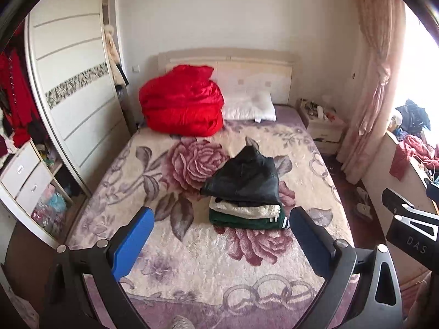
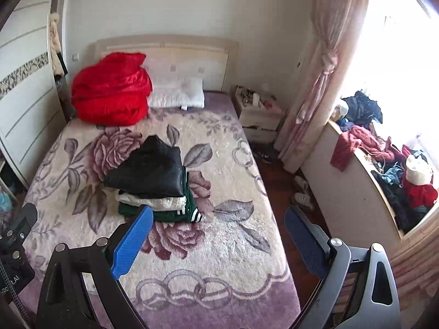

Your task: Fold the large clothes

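1. Two grippers hang above the foot edge of the bed (image 1: pixel 192 268), both with their blue pads spread wide and holding nothing: the left gripper (image 1: pixel 221 242) faces the stack, and the right gripper (image 2: pixel 218 237) sits nearer the bed's right edge.
2. At the bed's left edge the wardrobe (image 1: pixel 74 87) stands close, leaving only a narrow gap; its open side at the far left is cut off by the lens rim.
3. In the head-left corner a red quilt (image 1: pixel 182 104) is bundled, with a white pillow (image 1: pixel 251 108) just beside it against the headboard.
4. The stack of folded clothes (image 1: pixel 247 192) lies about mid-bed, slightly toward the right edge: a black garment (image 1: pixel 247 176) on top, a cream one (image 1: pixel 244 209) under it, a green striped one (image 1: pixel 247 220) at the bottom. Bare blanket lies all around it.
5. Beyond the right edge runs a strip of dark floor, with a nightstand (image 2: pixel 259 118) at the head-right corner and a curtain (image 2: pixel 321 68) past it.
6. Far right, a heap of unfolded clothes (image 2: pixel 397 170) fills a window ledge; glare washes out its far part.
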`<action>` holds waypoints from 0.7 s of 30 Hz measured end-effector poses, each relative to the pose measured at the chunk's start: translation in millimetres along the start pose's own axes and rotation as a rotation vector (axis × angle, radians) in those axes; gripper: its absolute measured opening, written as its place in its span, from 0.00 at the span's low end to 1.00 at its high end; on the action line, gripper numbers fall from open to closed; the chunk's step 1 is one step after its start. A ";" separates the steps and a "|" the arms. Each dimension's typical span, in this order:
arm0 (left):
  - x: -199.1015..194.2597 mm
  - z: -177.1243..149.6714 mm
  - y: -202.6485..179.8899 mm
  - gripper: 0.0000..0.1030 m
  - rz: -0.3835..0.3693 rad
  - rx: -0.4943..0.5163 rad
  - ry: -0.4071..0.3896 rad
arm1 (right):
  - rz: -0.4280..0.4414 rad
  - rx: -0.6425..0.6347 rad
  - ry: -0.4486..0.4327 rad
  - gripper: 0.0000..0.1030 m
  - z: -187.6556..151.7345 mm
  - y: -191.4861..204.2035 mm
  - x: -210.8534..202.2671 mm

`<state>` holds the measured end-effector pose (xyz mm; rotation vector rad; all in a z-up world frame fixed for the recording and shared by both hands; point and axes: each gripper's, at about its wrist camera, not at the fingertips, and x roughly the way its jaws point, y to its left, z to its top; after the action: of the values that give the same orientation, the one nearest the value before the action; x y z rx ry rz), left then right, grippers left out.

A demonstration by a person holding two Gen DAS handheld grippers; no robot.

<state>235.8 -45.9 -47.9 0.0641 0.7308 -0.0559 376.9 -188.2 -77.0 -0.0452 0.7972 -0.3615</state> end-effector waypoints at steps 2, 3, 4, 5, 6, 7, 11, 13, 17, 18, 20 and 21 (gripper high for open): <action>-14.8 -2.0 3.5 0.98 0.003 0.000 -0.015 | -0.004 0.011 -0.020 0.95 -6.1 -7.9 -25.6; -25.1 -2.8 6.2 0.98 0.002 -0.005 -0.025 | -0.004 0.016 -0.029 0.95 -9.7 -11.2 -39.0; -32.2 -3.5 7.6 0.98 0.002 -0.007 -0.032 | -0.001 0.021 -0.037 0.95 -12.2 -14.1 -49.8; -39.6 -4.9 9.1 0.98 0.003 -0.007 -0.040 | 0.001 0.022 -0.045 0.95 -15.4 -16.6 -61.9; -44.7 -6.1 10.2 0.98 0.003 -0.007 -0.047 | 0.000 0.023 -0.053 0.95 -19.8 -19.6 -75.7; -49.3 -7.0 10.8 0.98 0.001 -0.007 -0.053 | 0.002 0.024 -0.063 0.95 -22.3 -21.9 -86.8; -65.8 -13.3 15.0 0.98 0.000 -0.010 -0.073 | 0.014 0.029 -0.087 0.95 -31.4 -26.5 -121.5; -71.6 -16.2 14.7 0.98 0.000 -0.010 -0.082 | 0.018 0.029 -0.096 0.95 -35.8 -27.8 -134.2; -83.3 -23.6 14.3 0.98 -0.002 -0.011 -0.100 | 0.019 0.027 -0.109 0.96 -43.6 -31.4 -152.3; -86.0 -25.1 14.3 0.98 -0.007 -0.014 -0.101 | 0.024 0.024 -0.106 0.98 -45.4 -31.8 -155.0; -92.0 -28.2 14.3 0.99 -0.014 -0.020 -0.109 | 0.032 0.030 -0.106 1.00 -45.9 -33.9 -156.2; -94.5 -29.0 14.3 0.99 -0.011 -0.022 -0.117 | 0.032 0.032 -0.113 1.00 -47.3 -35.1 -158.7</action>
<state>147.3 -26.7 -5.8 0.0356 0.6144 -0.0617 231.2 -163.6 5.8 -0.0224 0.6799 -0.3384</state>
